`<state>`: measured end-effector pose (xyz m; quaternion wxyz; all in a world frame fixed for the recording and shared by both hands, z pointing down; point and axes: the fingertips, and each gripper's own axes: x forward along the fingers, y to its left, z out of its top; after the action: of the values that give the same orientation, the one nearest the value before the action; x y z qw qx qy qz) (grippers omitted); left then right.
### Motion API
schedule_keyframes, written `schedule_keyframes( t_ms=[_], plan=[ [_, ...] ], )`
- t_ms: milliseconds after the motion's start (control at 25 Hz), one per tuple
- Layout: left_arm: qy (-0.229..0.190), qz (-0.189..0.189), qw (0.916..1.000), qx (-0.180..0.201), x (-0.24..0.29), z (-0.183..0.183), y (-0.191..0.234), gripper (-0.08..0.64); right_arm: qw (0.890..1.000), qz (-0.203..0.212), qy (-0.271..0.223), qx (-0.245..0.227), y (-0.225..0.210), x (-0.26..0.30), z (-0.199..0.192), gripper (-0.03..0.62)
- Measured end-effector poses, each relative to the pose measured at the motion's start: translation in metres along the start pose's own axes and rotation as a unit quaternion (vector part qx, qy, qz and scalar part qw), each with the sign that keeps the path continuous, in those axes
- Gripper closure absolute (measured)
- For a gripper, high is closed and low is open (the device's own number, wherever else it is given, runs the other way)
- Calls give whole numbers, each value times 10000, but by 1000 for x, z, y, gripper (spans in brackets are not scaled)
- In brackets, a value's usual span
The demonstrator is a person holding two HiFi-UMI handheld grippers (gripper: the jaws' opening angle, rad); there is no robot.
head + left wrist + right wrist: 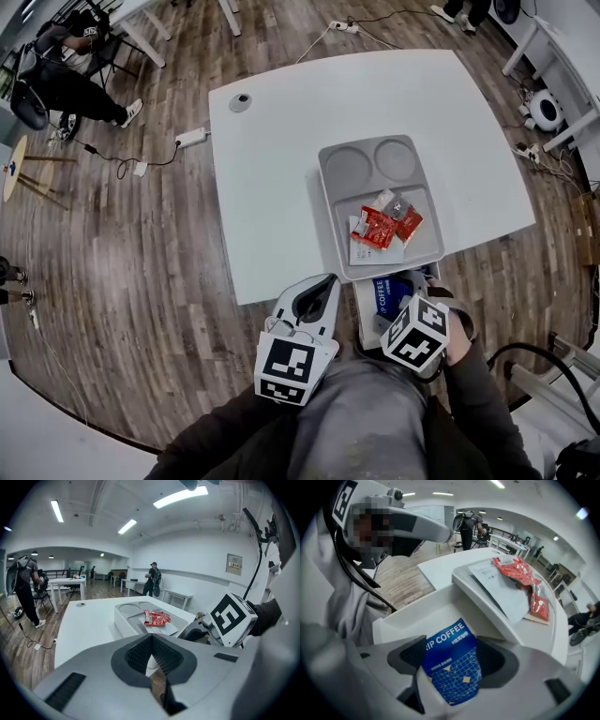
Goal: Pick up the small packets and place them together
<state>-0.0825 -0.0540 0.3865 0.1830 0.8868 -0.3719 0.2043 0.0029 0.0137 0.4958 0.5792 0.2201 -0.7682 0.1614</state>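
Note:
A blue drip-coffee packet [447, 641] lies in a white box [417, 611] at the table's near edge. My right gripper [452, 660] points down into that box, jaws wide apart on either side of the packet and not pressing it. In the head view its marker cube hides the jaws above the blue packet [389, 292]. Behind the box, the grey tray [328, 202] holds two red packets [375, 227] [409, 223], a silvery one [384, 200] and a white sheet [361, 251]. My left gripper [323, 286] hangs shut and empty before the table edge.
The white table [272, 169] carries a round grey grommet [241, 102] at its far left corner. A power strip [190, 138] and cables lie on the wooden floor. A person sits at the far left [66, 75]. More desks stand around the room.

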Motion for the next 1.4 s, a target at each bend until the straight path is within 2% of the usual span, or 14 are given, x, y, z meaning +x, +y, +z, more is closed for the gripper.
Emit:
schedule_keyframes(
  t_ms=[360, 520, 720, 800, 1120, 1400],
  plan=[
    [7, -24, 10000, -84, 5, 3, 10, 565, 9996, 144, 236, 76, 0, 1, 1, 272],
    [8, -19, 9999, -110, 8, 4, 12, 565, 9998, 32, 177, 54, -4, -2, 2, 330],
    [15, -6, 9999, -125, 6, 4, 13, 565, 9991, -398, 32, 149, -20, -8, 5, 514],
    [10, 0, 9999, -114, 7, 3, 11, 565, 9987, -471, -15, 191, -24, -9, 4, 549],
    [-45, 4, 10000, -24, 4, 1, 3, 565, 9962, -719, -407, 260, -24, -33, 10, 566],
    [-140, -15, 9999, 81, 1, 5, -5, 565, 9906, -784, -1034, 434, -19, -69, 24, 566]
  ],
)
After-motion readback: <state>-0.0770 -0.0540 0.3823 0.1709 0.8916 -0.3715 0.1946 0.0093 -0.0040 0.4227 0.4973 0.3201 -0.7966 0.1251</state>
